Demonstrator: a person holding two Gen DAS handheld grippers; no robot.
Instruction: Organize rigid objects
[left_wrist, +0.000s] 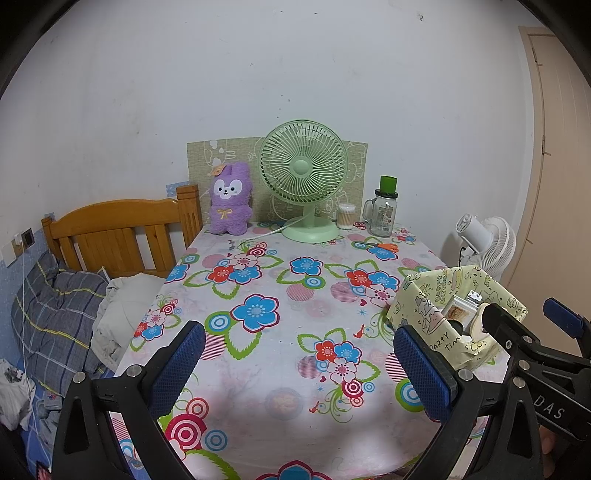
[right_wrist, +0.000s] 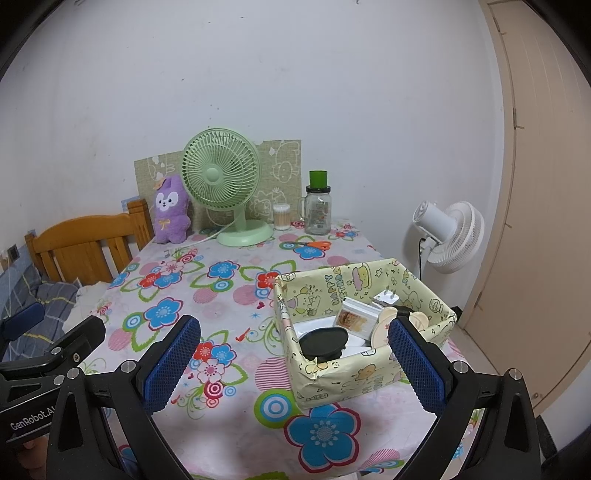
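Note:
A yellow cartoon-print box (right_wrist: 332, 380) stands on the right side of the floral table; it also shows in the left wrist view (left_wrist: 432, 306). Inside lie a black round lid (right_wrist: 323, 341), a small framed picture (right_wrist: 352, 319), a white plug (right_wrist: 386, 297) and cream round discs (right_wrist: 382, 325). Orange-handled scissors (right_wrist: 310, 244) lie at the back of the table. My left gripper (left_wrist: 299, 365) is open and empty over the table's front. My right gripper (right_wrist: 295, 362) is open and empty, just in front of the box.
A green desk fan (left_wrist: 303, 177), a purple plush toy (left_wrist: 231, 203), a cotton-swab jar (left_wrist: 347, 216) and a glass jar with green cap (left_wrist: 384, 210) line the table's back. A wooden bed (left_wrist: 110, 229) stands left. A white floor fan (right_wrist: 448, 236) stands right.

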